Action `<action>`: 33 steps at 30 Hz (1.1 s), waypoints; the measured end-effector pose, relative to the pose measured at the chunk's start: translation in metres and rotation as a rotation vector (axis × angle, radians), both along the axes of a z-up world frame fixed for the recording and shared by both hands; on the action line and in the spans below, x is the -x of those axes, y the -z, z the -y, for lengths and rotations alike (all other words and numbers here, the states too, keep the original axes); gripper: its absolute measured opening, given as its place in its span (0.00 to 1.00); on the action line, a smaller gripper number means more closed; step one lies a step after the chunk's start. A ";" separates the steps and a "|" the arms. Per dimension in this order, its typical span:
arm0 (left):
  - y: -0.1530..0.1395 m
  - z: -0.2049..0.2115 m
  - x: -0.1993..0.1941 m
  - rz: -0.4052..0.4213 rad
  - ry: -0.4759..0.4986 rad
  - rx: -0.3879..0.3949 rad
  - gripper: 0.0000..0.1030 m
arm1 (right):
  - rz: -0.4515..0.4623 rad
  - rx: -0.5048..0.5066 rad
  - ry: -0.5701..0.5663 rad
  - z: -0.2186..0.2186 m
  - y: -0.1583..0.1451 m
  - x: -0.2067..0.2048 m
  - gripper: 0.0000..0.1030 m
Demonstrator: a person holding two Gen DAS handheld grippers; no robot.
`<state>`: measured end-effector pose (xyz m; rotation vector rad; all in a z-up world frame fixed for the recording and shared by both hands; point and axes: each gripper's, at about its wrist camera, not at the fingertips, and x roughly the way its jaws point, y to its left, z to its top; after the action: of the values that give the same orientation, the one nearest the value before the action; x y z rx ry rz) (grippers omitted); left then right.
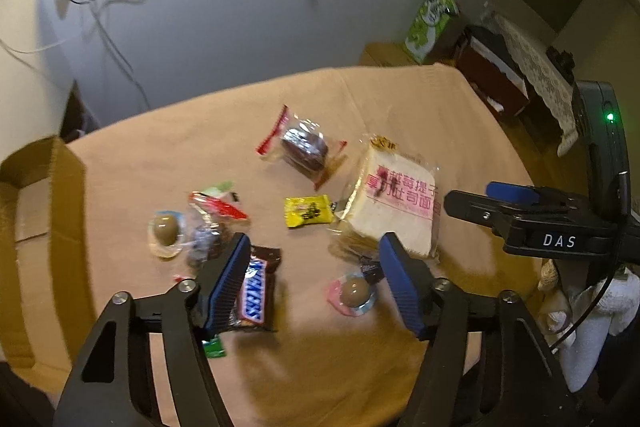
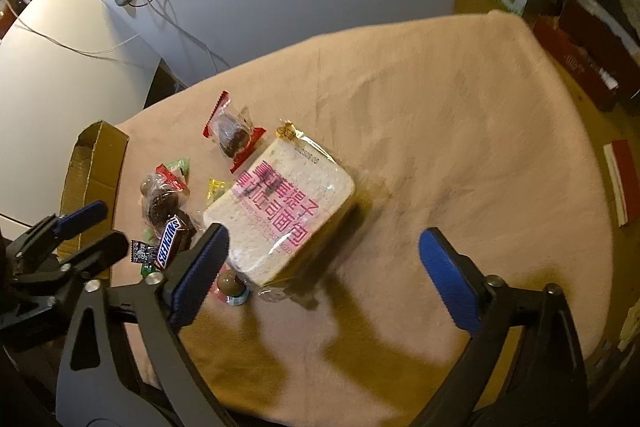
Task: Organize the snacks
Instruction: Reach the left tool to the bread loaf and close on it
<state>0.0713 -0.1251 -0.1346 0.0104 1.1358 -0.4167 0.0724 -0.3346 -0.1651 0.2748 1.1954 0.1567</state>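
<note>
We see both jaws wide, nothing held: left hand-held gripper (image 1: 312, 279) over Snickers bar (image 1: 256, 293), right hand-held gripper (image 2: 324, 267) over bread pack (image 2: 280, 215). Snacks on table (image 2: 460, 131), beside cardboard box (image 1: 36, 211).

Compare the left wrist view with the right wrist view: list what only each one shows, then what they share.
Only the left wrist view: the left gripper head-on, jaws open over the Snickers bar, a second egg-shaped chocolate at left, and the lace-covered furniture.

Only the right wrist view: the right gripper head-on, open and empty, a red and white box off the table edge, and the white cabinet.

Both: the bread bag, yellow candy, wrapped brown cake, cardboard box, green carton and tan tablecloth.
</note>
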 end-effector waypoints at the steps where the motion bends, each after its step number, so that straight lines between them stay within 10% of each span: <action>1: 0.003 0.002 -0.003 -0.021 0.010 0.009 0.58 | -0.010 -0.006 0.001 0.000 0.003 -0.002 0.89; 19: 0.041 0.025 -0.039 -0.214 0.056 0.103 0.34 | -0.142 -0.199 0.039 0.004 0.046 -0.026 0.57; 33: 0.051 0.041 -0.042 -0.259 0.133 0.121 0.34 | -0.164 -0.244 0.027 -0.005 0.053 -0.038 0.55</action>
<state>0.1132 -0.1665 -0.1860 -0.0765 1.3679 -0.6183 0.1101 -0.3299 -0.2185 0.5249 1.3354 0.2611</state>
